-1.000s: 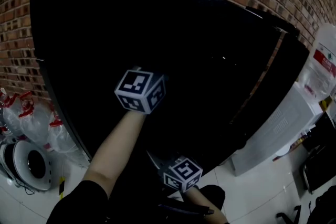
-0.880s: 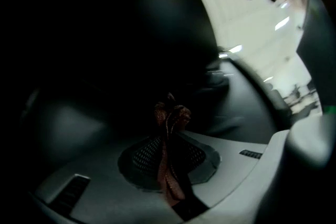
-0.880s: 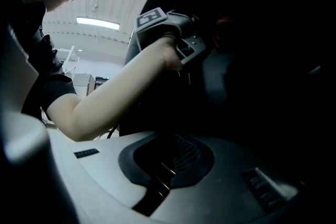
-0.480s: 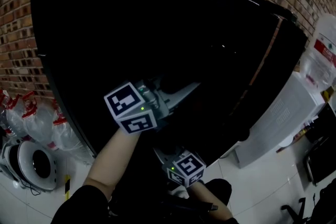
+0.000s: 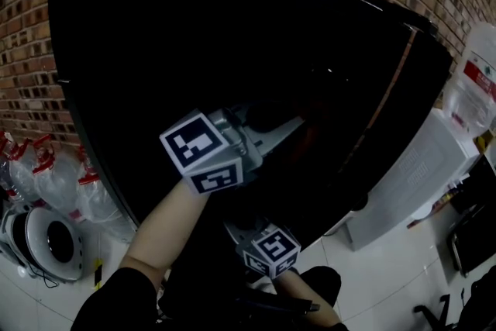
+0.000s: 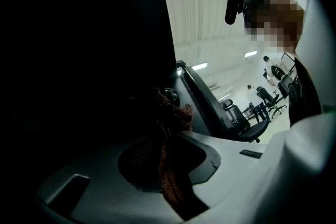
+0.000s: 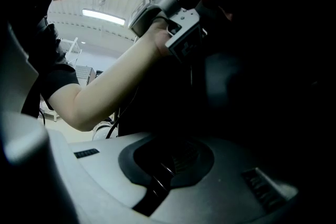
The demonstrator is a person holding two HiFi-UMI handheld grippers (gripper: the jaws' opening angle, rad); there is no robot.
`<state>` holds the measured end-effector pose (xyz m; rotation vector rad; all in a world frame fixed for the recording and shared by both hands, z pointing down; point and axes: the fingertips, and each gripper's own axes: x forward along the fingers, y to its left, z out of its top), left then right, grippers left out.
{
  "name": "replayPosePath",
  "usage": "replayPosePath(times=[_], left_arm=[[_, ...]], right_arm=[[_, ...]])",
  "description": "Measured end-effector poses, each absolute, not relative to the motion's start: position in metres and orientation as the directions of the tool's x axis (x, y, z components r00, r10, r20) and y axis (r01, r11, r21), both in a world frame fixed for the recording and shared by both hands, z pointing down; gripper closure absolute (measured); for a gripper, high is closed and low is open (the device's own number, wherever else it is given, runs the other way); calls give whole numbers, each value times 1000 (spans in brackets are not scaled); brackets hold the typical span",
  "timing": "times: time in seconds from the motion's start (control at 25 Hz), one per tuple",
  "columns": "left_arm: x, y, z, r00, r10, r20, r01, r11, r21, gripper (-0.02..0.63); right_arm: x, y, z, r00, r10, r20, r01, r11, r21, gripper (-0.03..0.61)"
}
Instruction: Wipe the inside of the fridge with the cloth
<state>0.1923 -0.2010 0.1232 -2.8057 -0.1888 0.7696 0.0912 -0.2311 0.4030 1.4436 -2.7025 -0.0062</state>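
Your left gripper (image 5: 294, 124) is clamping reddish-brown knitted cloth (image 6: 167, 165); try pressing it flat inside black fridge (image 5: 155, 35); right gripper (image 7: 160, 178) hanging near, jaws together, empty.

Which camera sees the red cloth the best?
The left gripper view: the cloth sits close up, pinched in the jaws of the left gripper. The right gripper view shows only a dim reddish bit at the top. The head view is too dark to tell.
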Motion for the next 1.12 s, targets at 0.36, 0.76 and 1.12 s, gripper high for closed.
replayPosePath(times=[0.36,0.76,1.12], left_arm=[[196,-237,124,847,-26,-532,-177,-956,-236,565],[212,-294,125,826,-159,-541,-286,-945,-159,565],[224,-336,122,804,-298,-515,-435,-885,-167,566]], right_arm=[[105,-231,397,-542,-840,41,-840,543,20,574],[107,-234,396,-549,-835,32,-835,550,27,574],[104,-238,389,-546,-837,26,-838,546,8,574]])
